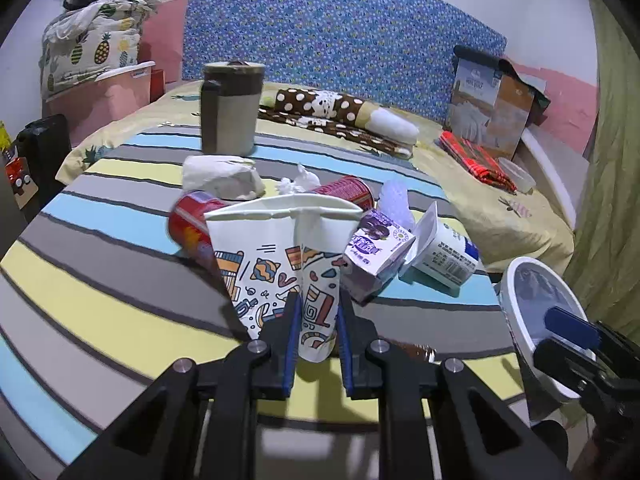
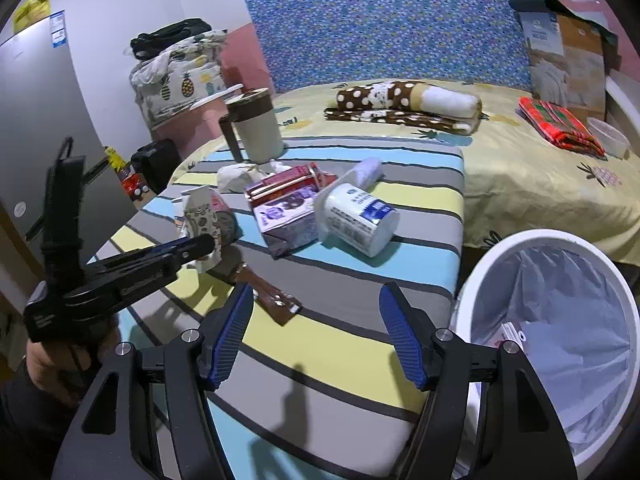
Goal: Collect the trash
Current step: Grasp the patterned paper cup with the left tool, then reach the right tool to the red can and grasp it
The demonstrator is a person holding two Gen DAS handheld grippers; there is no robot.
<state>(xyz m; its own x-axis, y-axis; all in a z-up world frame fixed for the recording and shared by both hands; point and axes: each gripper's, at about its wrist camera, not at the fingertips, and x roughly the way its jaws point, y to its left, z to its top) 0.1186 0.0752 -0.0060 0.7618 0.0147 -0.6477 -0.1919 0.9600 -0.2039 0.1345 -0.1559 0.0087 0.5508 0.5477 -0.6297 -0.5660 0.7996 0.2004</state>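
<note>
Nearest, the left gripper (image 1: 316, 320) has its fingers clenched on the lower end of a crumpled printed paper cup (image 1: 280, 256), still resting on the striped bed (image 1: 100, 280) near its front edge; so thin a pinch on creased paper may slip or tear when lifted. The right gripper (image 2: 316, 332) hangs released, holding nothing. Beyond, the milk carton (image 1: 372, 252) and red can (image 1: 192, 228) crowd the cup and might be dragged; the lined bin (image 2: 560, 320) waits off the bed's right corner.

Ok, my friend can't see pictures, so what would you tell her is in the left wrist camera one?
The left gripper is shut on a squashed paper cup with cartoon drawings, on a striped bed cover. Behind the cup lie a red can, a purple carton, a white tub and crumpled tissue. A white bin stands at the right.
</note>
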